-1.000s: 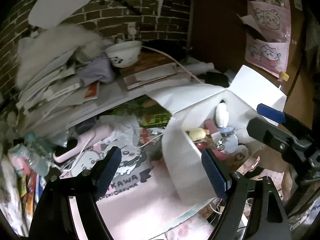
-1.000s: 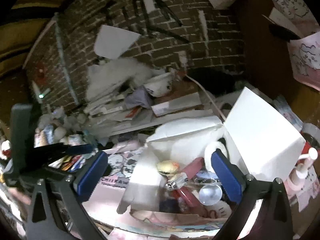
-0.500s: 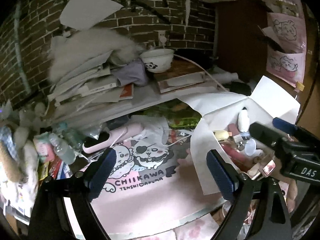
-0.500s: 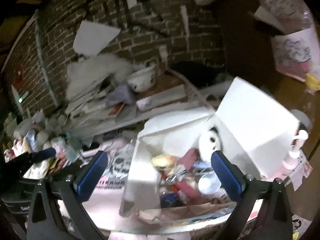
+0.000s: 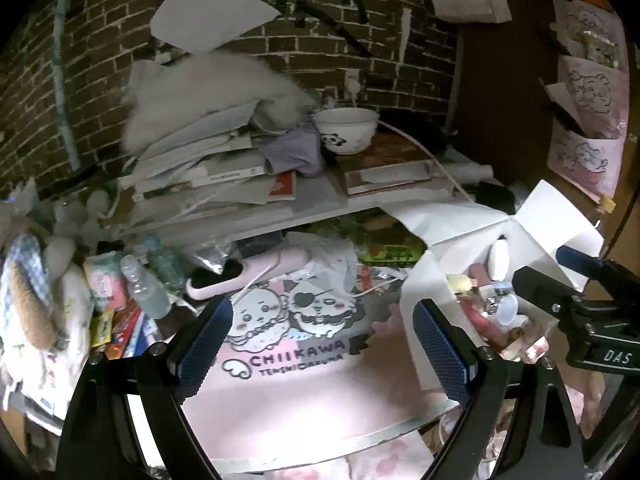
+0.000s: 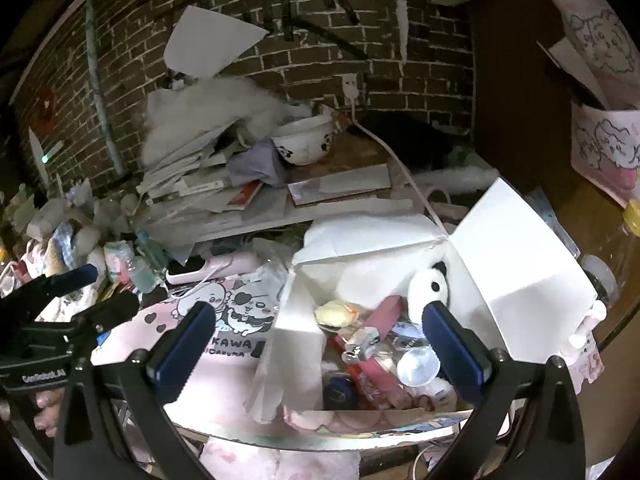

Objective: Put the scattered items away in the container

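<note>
A white cardboard box [image 6: 520,264] stands open on the pink cartoon mat [image 5: 304,392], flaps spread. Inside lie a panda plush [image 6: 430,288], a yellow trinket [image 6: 334,314], a pink tube [image 6: 384,316], a metal clip [image 6: 360,344], a clear round lid [image 6: 418,366] and a blue jar [image 6: 340,394]. My right gripper [image 6: 320,350] hovers open above the box's near side, nothing between its pads. My left gripper [image 5: 322,350] is open over the mat's printed characters, left of the box [image 5: 424,284], and holds nothing. Each gripper shows in the other's view: the right gripper [image 5: 580,300], the left gripper [image 6: 72,292].
A pink device with a black face [image 5: 248,272] and a white cable lie behind the mat. Small bottles [image 5: 148,292] and packets crowd the left. A raised shelf carries stacked papers, books and a panda bowl [image 5: 346,128]. A pump bottle [image 6: 588,320] stands right of the box.
My left gripper has swung left, off the box and over the mat, and its jaws spread slightly wider. Both views have pulled back and up a little; the box's contents lie unchanged.
</note>
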